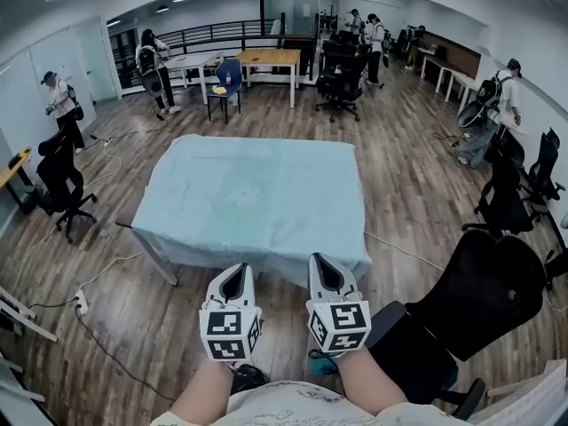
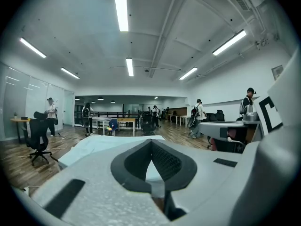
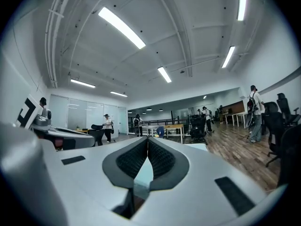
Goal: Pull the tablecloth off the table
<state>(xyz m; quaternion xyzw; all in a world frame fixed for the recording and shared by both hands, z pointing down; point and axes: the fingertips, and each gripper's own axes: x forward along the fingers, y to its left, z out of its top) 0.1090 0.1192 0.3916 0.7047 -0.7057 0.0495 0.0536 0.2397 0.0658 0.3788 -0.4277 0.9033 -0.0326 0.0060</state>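
Left gripper point(image 1: 232, 273) and right gripper point(image 1: 325, 266), jaws closed, at table's point(image 1: 158, 257) near edge.
Unopened, they'd likely just shove the tablecloth point(image 1: 253, 193).

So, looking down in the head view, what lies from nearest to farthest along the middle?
Left gripper and right gripper side by side → tablecloth → blue chair → wooden table.

A pale blue tablecloth point(image 1: 253, 198) (faint motif at its middle) covers the table point(image 1: 153, 254), which stands on wood floor point(image 1: 417, 211).
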